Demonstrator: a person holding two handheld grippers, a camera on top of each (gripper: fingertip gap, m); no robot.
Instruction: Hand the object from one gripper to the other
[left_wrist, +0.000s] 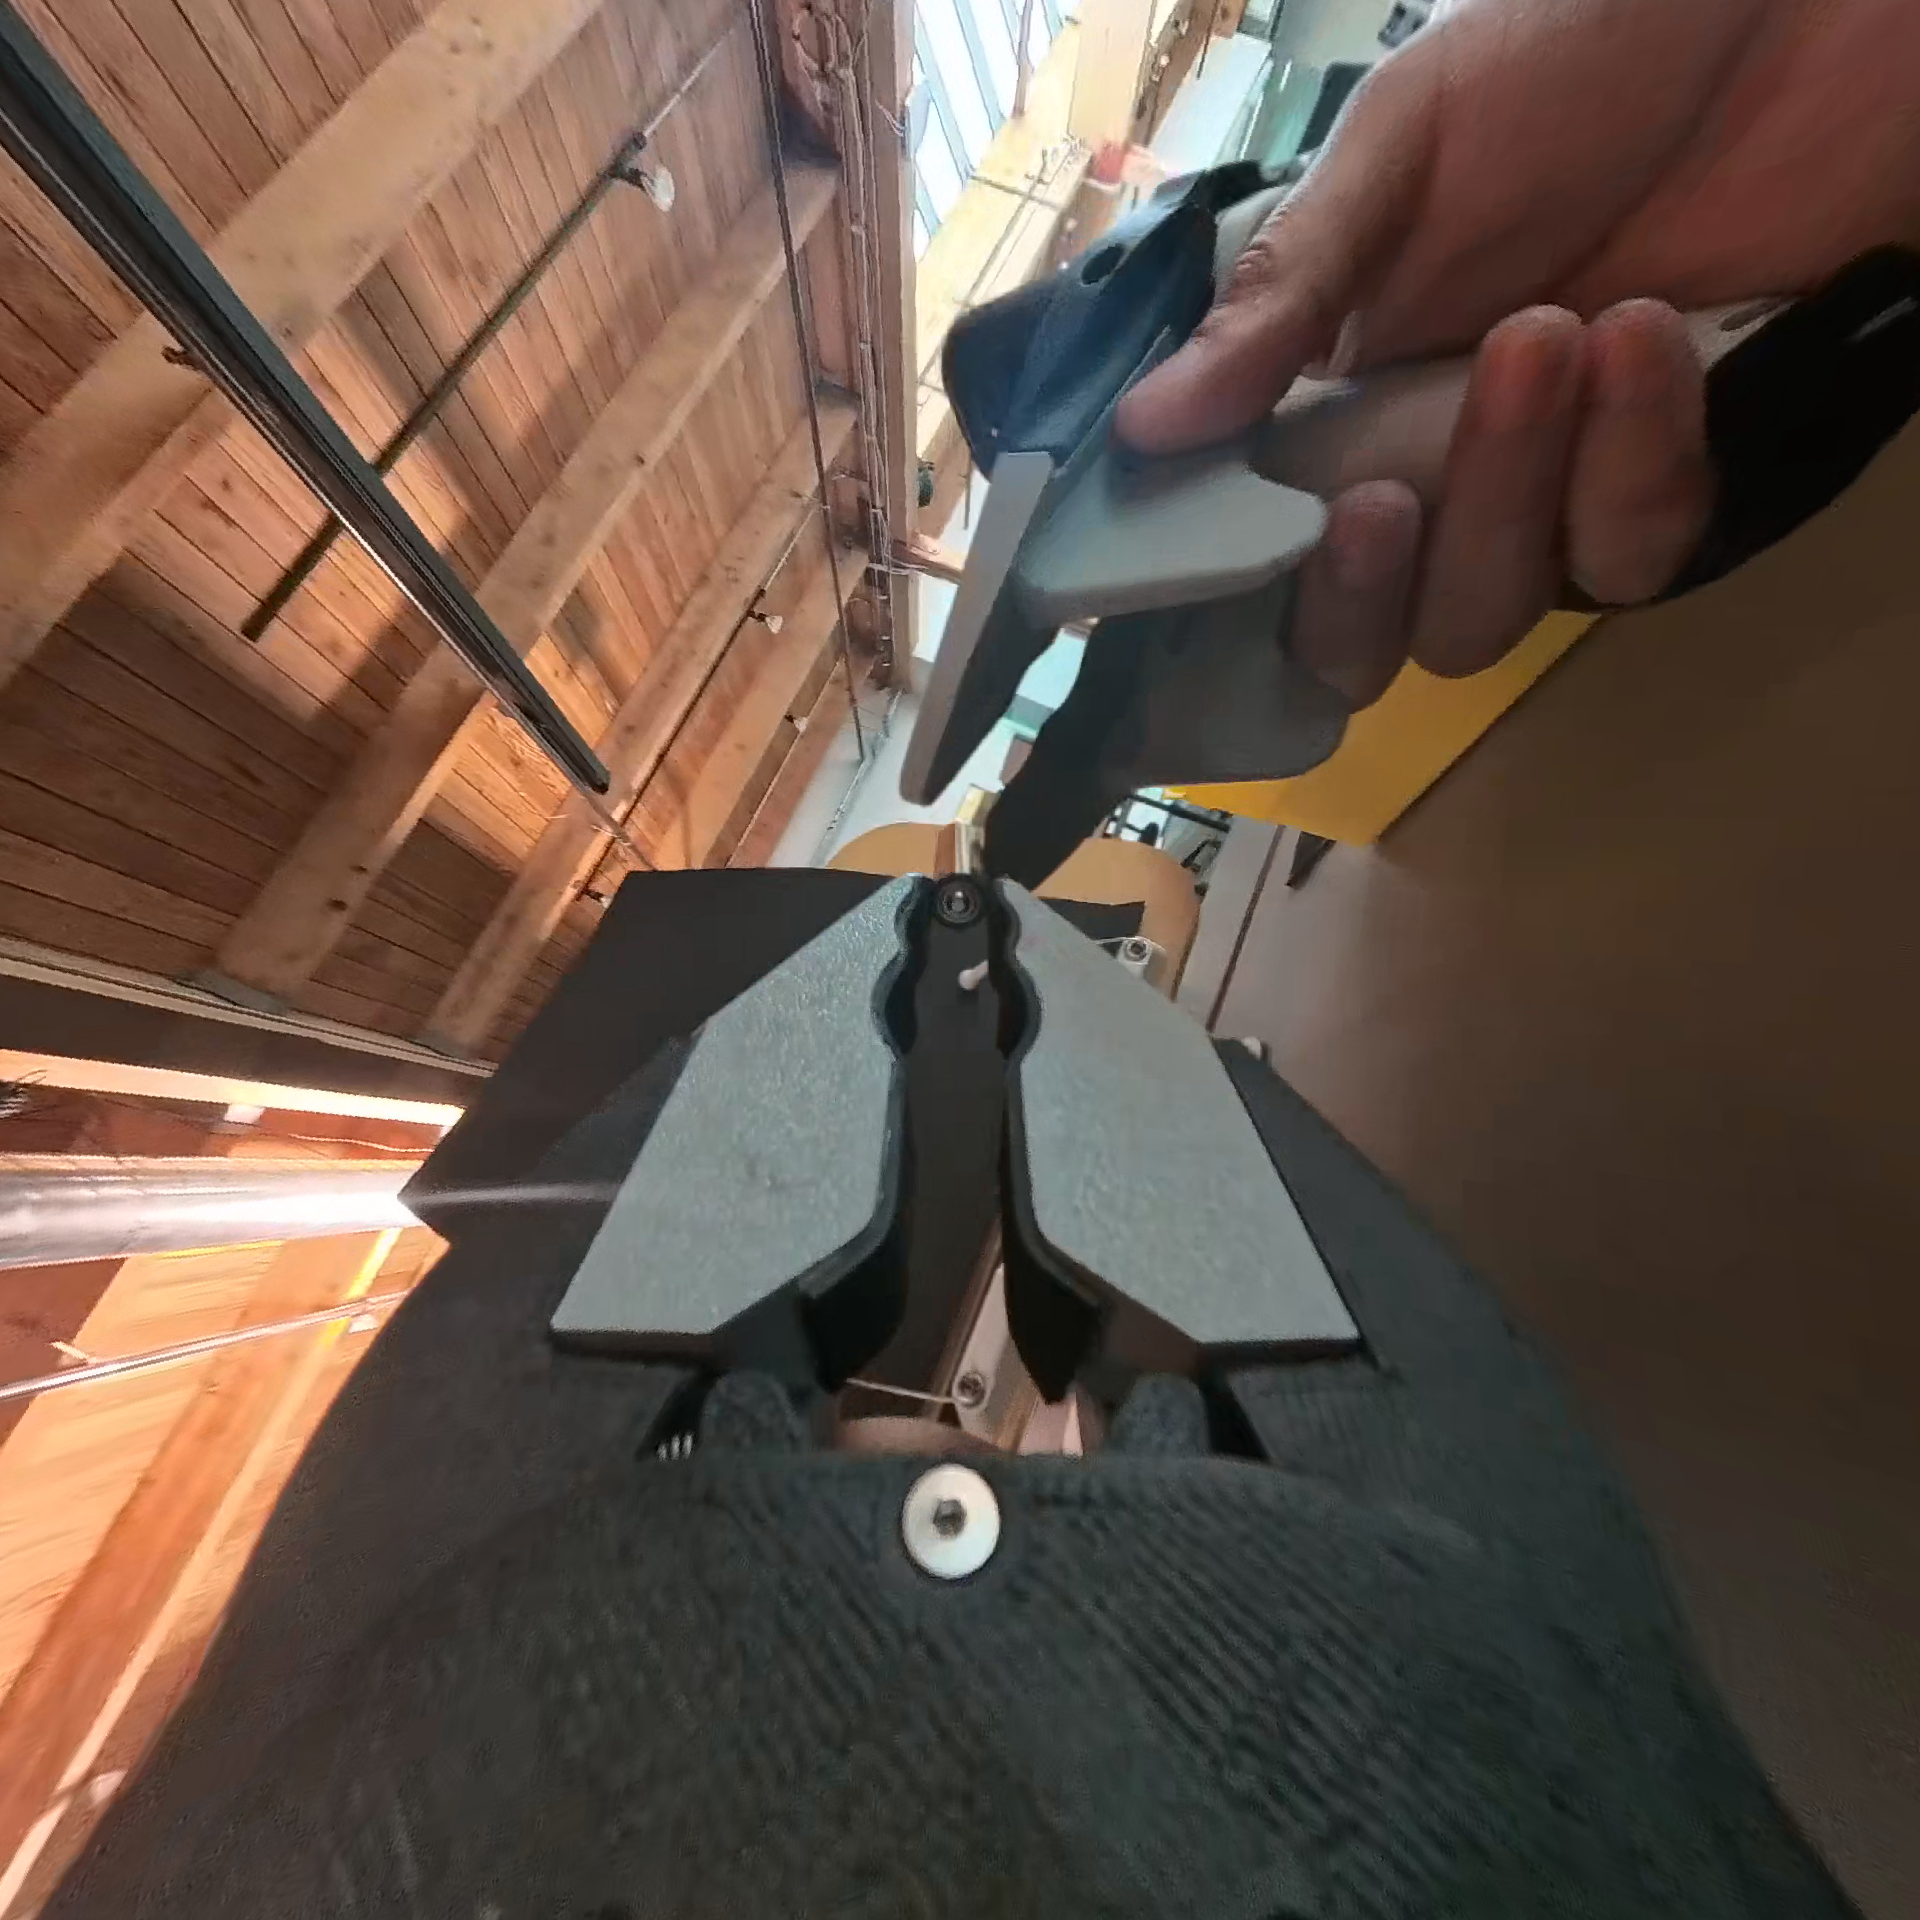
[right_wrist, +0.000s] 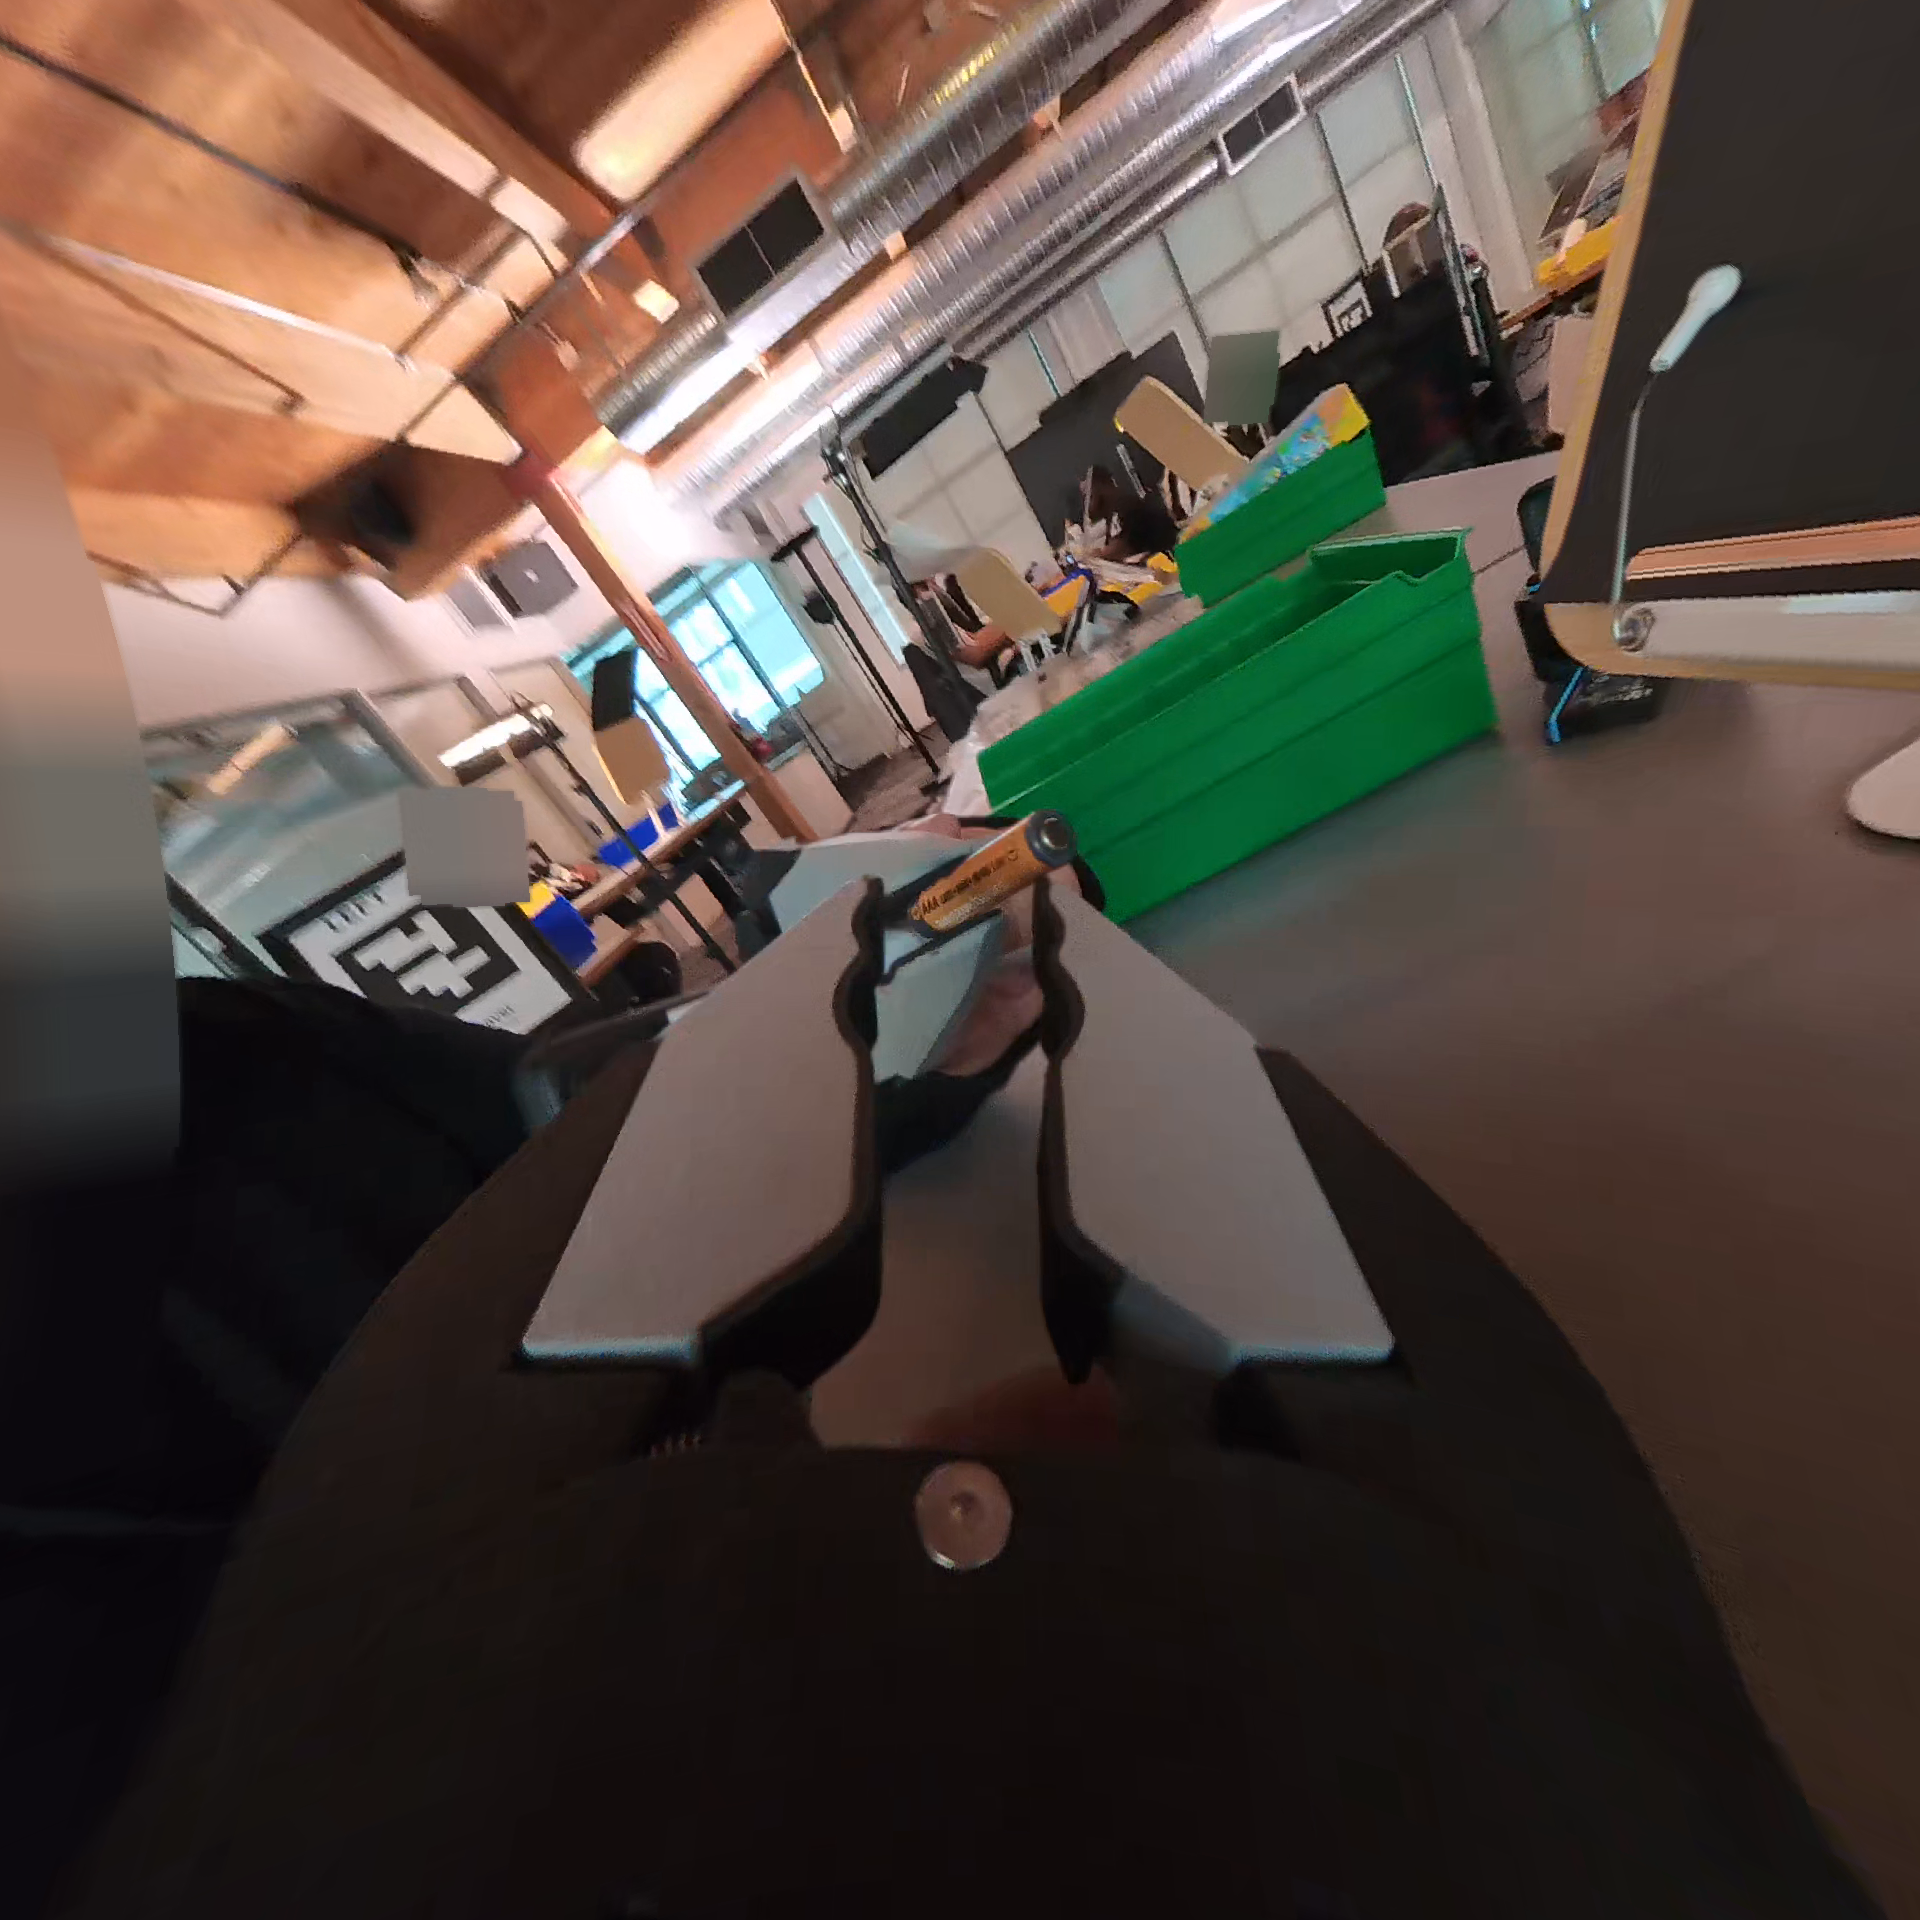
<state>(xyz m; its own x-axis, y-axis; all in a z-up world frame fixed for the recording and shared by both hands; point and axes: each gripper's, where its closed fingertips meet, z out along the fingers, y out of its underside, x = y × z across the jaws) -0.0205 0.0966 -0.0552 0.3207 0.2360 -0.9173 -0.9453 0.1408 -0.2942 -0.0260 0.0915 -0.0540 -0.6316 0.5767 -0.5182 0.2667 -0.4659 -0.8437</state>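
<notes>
A gold and black battery (right_wrist: 992, 868) is pinched in my left gripper (left_wrist: 958, 888). In the left wrist view I see it end-on as a small dark disc (left_wrist: 958, 902) between the nearly closed tips. My right gripper (right_wrist: 956, 894) is open, and its fingertips stand on either side of the battery's free end without closing on it. In the left wrist view the right gripper (left_wrist: 956, 816) comes in from the upper right, held by a hand (left_wrist: 1507, 260), with its tips just above the battery. The left gripper's grey fingers (right_wrist: 925, 987) show behind the battery.
Both grippers are above a grey table (right_wrist: 1455, 987). Two green bins (right_wrist: 1247, 707) (right_wrist: 1288, 509) stand beyond on the table. A dark panel on a white stand (right_wrist: 1766, 312) and a small black box (right_wrist: 1600, 696) are at the right. The tips of both grippers are at nearly the same place.
</notes>
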